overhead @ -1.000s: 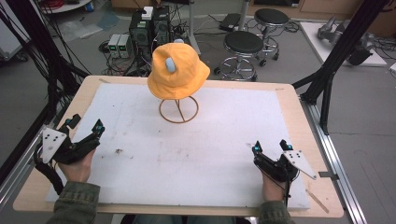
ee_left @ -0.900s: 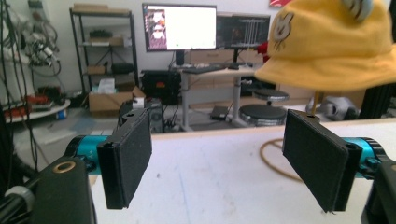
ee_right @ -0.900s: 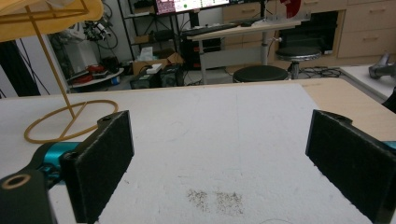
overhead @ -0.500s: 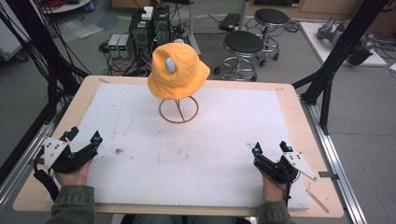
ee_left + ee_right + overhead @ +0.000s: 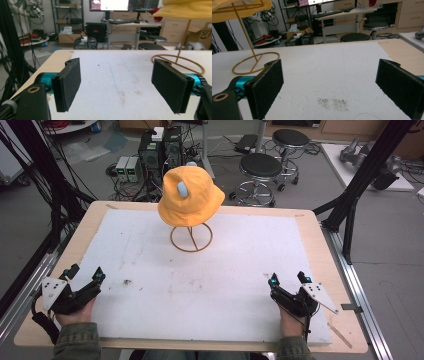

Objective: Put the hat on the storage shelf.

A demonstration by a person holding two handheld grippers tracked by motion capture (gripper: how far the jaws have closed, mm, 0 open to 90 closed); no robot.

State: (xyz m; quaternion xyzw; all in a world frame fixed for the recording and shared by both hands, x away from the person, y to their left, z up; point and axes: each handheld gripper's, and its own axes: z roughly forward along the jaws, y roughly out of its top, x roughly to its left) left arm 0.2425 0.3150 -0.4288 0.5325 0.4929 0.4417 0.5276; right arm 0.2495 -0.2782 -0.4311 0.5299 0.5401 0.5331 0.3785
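While both of my grippers sit low at the near edge, I see one yellow bucket hat point(image 5: 191, 195) perched on one wire stand point(image 5: 191, 238) toward the far middle of the desk point(image 5: 320, 235). A small pale blue patch shows on the hat's crown. The stand has a round ring base resting on the white mat point(image 5: 210, 280), with a thin stem rising into the hat. In the left gripper view the hat's brim point(image 5: 186, 10) hangs at the upper right and the ring base lies beyond the right-hand jaw; in the right gripper view the hat point(image 5: 239, 10) is at the upper left.

I hold two grippers. My left gripper point(image 5: 84, 279) rests at the near left corner, its jaws spread wide with nothing between them, well apart from the hat. My right gripper point(image 5: 287, 279) rests at the near right, its jaws likewise spread wide and empty. A few dark smudges mark the mat between them.

Beyond the desk I count two round stools point(image 5: 260, 167) and some computer equipment on the floor.
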